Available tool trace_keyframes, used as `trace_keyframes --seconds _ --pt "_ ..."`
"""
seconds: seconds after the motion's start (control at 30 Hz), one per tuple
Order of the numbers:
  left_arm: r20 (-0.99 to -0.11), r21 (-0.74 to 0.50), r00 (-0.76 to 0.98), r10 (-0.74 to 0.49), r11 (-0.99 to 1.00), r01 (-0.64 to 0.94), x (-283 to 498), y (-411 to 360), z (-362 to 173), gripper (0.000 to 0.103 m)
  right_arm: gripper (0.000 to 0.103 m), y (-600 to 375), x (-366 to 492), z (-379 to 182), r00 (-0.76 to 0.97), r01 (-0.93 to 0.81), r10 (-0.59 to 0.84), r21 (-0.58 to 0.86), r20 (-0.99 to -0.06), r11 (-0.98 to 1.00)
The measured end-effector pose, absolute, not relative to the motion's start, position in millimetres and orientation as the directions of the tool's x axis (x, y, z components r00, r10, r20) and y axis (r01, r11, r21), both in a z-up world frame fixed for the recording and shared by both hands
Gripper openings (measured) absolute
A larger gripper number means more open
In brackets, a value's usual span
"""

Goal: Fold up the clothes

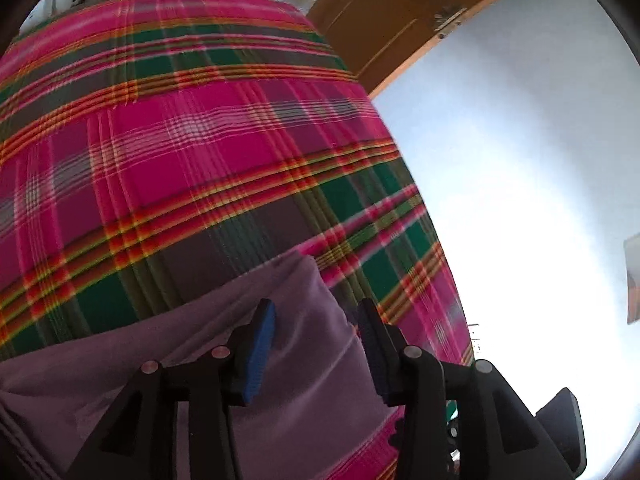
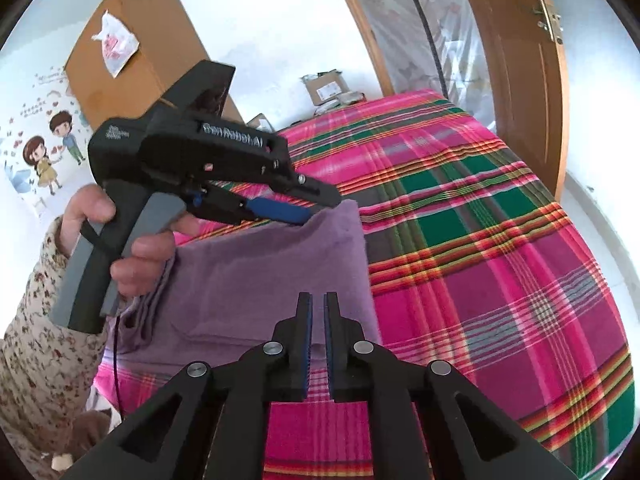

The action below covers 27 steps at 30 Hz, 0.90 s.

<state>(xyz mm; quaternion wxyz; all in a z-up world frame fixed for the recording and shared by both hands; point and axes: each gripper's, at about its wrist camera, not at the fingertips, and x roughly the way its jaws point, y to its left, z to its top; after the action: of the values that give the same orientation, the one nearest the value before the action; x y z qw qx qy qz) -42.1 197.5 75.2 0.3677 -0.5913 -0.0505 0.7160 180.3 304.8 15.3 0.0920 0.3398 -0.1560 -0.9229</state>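
Now my left gripper (image 1: 316, 320) is spread wide over the far corner of the purple cloth (image 2: 256, 280), and its blue pads (image 1: 260, 352) do not press on it. My right gripper (image 2: 317, 312) is almost pressed together with only a thin gap, and nothing sits between its pads. It hangs over the near edge of the cloth. That cloth lies folded on the bed, on the pink and green plaid blanket (image 2: 500, 272). My left hand (image 2: 132, 240) wraps the grey handle.
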Motion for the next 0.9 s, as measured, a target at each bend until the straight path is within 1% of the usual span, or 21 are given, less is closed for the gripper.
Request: trace_keyframes --seconds 0.07,0.27,0.37,0.5,0.63,0.73,0.9 --pt "-0.805 -0.504 -0.044 0.592 -0.722 -0.475 -41 189 83 0.043 0.008 301 180 15 -0.750 0.062 -0.264 0.333 -0.607 -0.941" --pt "-0.752 -0.527 -0.126 0.647 -0.706 -0.473 -32 149 114 0.043 0.009 293 174 17 -0.754 0.075 -0.252 0.302 -0.607 -0.950" --pt "-0.725 -0.543 -0.170 0.667 -0.706 -0.455 -24 118 128 0.043 0.012 287 159 21 -0.751 0.087 -0.238 0.265 -0.616 -0.960" --pt "-0.715 -0.533 -0.229 0.660 -0.728 -0.432 -12 84 140 0.043 0.015 274 137 21 -0.729 0.109 -0.253 0.257 -0.636 -0.960" --pt "-0.710 -0.541 -0.271 0.650 -0.750 -0.380 -2 49 136 0.043 0.024 245 119 11 -0.688 0.166 -0.274 0.221 -0.672 -0.961" --pt "-0.702 -0.551 -0.298 0.647 -0.758 -0.350 5 20 133 0.043 0.025 224 110 4 -0.665 0.193 -0.284 0.209 -0.691 -0.959" --pt "-0.683 -0.579 -0.338 0.648 -0.762 -0.289 9 -22 120 0.043 0.025 196 101 6 -0.684 0.226 -0.243 0.117 -0.688 -0.967"
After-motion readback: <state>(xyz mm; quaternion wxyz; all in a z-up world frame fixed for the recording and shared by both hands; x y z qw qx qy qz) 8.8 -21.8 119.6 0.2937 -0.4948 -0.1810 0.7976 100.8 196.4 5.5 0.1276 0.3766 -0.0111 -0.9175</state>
